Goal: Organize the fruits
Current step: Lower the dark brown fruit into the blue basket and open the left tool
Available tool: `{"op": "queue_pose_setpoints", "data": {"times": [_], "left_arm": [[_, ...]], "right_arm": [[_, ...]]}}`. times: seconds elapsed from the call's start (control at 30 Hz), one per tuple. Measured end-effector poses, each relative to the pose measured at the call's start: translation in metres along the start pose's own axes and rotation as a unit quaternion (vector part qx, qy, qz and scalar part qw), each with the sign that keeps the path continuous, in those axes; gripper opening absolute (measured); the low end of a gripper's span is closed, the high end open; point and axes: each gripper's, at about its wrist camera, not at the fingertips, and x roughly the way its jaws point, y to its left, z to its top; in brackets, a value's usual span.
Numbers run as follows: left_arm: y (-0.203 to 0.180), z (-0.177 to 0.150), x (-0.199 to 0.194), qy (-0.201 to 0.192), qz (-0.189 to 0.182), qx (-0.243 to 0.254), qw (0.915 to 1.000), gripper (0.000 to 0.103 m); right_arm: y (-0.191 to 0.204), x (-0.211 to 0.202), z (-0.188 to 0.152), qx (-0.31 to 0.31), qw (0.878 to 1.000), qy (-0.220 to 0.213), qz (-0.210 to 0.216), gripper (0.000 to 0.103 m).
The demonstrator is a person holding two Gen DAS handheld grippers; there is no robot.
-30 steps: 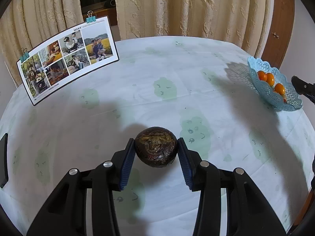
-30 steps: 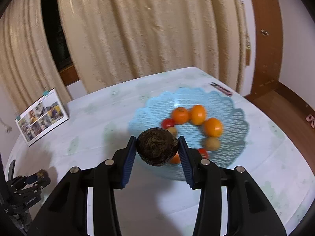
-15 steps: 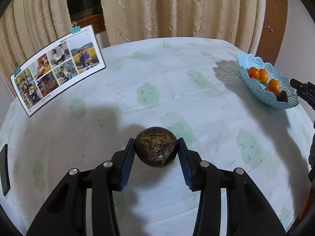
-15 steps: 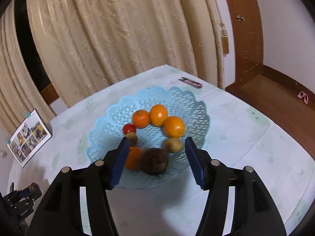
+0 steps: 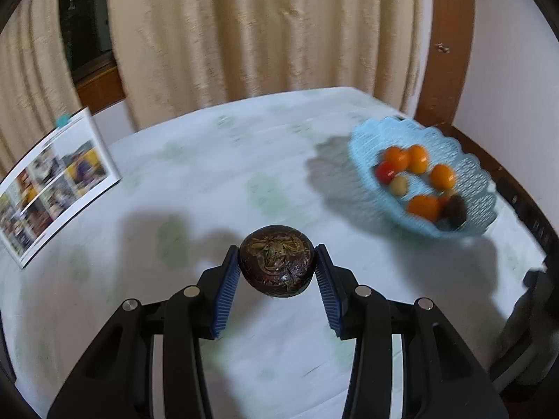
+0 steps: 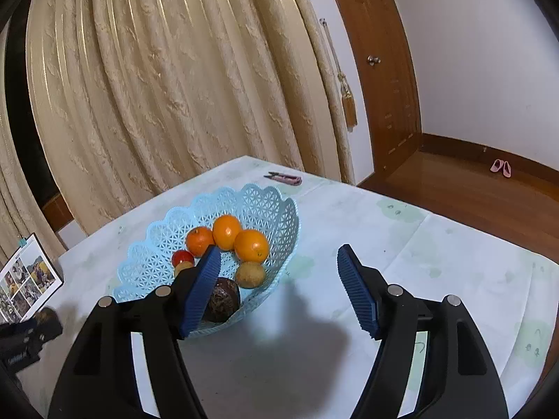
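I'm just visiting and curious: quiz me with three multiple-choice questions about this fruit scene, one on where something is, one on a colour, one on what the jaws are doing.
1. Where do the oranges lie?
A. in the basket
B. on the bare tablecloth
C. on the floor

2. What colour is the basket?
A. red
B. light blue
C. black

3. What is the left gripper doing?
A. hanging open and empty
B. holding an orange
C. clamping a dark brown fruit

Answers:
1 A: the oranges sit inside the basket.
2 B: its lattice wall is light blue.
3 C: the left gripper has its jaws pressed on the dark brown fruit; the right gripper is open.
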Motion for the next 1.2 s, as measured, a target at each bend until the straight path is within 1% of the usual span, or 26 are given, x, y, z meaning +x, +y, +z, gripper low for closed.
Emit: {"op": "queue_pose_setpoints", "data": {"times": [0.07,0.1,0.23,0.47,0.53,0.73,0.9,1.13,1.2], "left_arm": [[-0.012,0.010,0.002,-0.007,-0.010,0.006,0.9999,0.044],[-0.017,0.015,0.002,-0.011,-0.014,0.009,0.9998,0.044],[-0.038,0.031,0.007,-0.020,-0.034,0.022,0.9990,0.044],[-0.077,0.059,0.027,-0.023,-0.068,0.039,0.9967,0.044],[-0.089,0.065,0.032,-0.025,-0.079,0.045,0.9956,0.044],[-0.115,0.073,0.048,-0.030,-0.094,0.063,0.9931,0.044],[-0.125,0.074,0.058,-0.022,-0.107,0.064,0.9920,0.044],[-0.130,0.078,0.062,-0.030,-0.112,0.064,0.9912,0.045],[-0.130,0.079,0.060,-0.036,-0.114,0.063,0.9909,0.053]], "right_arm": [[-0.002,-0.002,0.001,0.006,1.000,-0.008,0.001,0.079],[-0.003,-0.003,0.001,0.009,1.000,-0.010,0.001,0.079],[-0.008,-0.001,0.000,0.023,1.000,-0.003,0.003,0.080],[-0.019,-0.001,-0.001,0.054,0.999,-0.003,-0.004,0.081],[-0.020,-0.001,-0.001,0.057,0.998,-0.002,-0.006,0.081],[-0.022,0.001,-0.001,0.065,0.998,0.003,-0.006,0.081],[-0.022,0.001,-0.001,0.065,0.998,0.002,-0.007,0.081],[-0.025,-0.001,0.000,0.069,0.998,0.000,-0.010,0.082],[-0.024,-0.001,0.000,0.068,0.998,-0.001,-0.010,0.082]]}}
